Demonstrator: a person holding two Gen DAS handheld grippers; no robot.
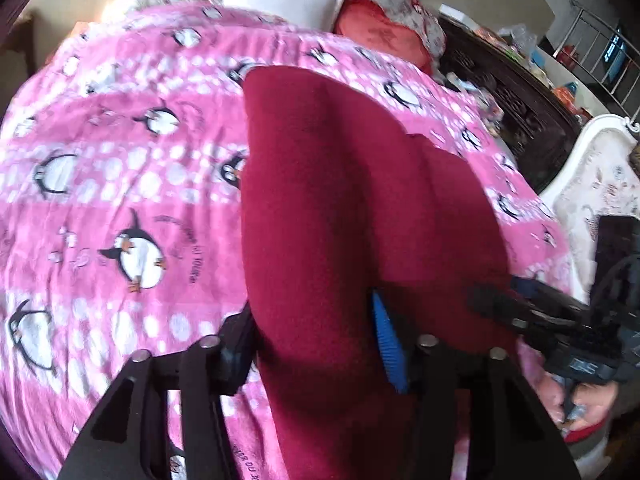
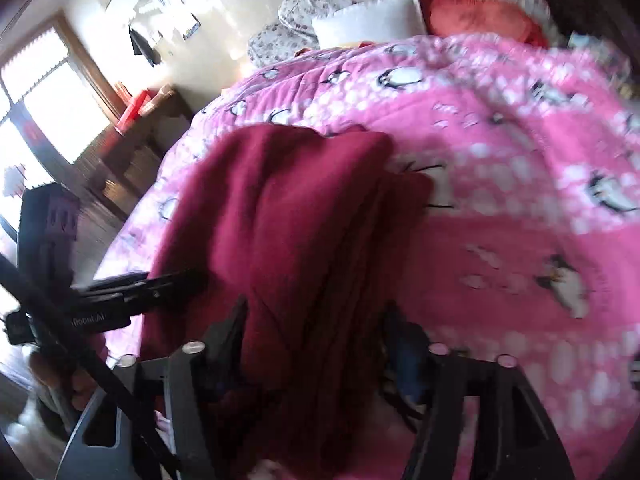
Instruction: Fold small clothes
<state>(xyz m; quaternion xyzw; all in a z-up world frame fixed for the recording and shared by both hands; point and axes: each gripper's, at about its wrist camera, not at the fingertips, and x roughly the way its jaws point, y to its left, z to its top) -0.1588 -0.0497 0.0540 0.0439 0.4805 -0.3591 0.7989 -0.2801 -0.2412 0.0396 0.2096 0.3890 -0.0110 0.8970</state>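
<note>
Dark red garment (image 1: pixel 340 208) draped lengthwise over a bed, on a pink blanket (image 1: pixel 120 160) printed with penguins and white dots. Near end of the cloth gathered up between both claws, far end lying flat toward the pillows.

Left claw (image 1: pixel 316 344) clamped on the near edge of the garment: cloth bunched between the two fingers, blue pad (image 1: pixel 388 344) of one finger pressed against the fabric on its right side, other finger against the left side. Right claw (image 2: pixel 316 344) likewise clamped on the garment, thick folds of red cloth filling the gap between its fingers and hanging down past them in the right wrist view.

Right claw also seen at the right edge of the left wrist view (image 1: pixel 492 300), gripping the cloth's near right corner, held by a hand (image 1: pixel 580 400) below it. Left claw seen at the left edge of the right wrist view, touching the cloth's left side.

White pillow (image 1: pixel 284 0) and red cushion (image 1: pixel 376 32) at the head of the bed, beyond the blanket. Dark wooden cabinet (image 1: pixel 508 108) beside the bed on the right. Bright window (image 2: pixel 44 92) on the far left in the right wrist view. Both views blurred.
</note>
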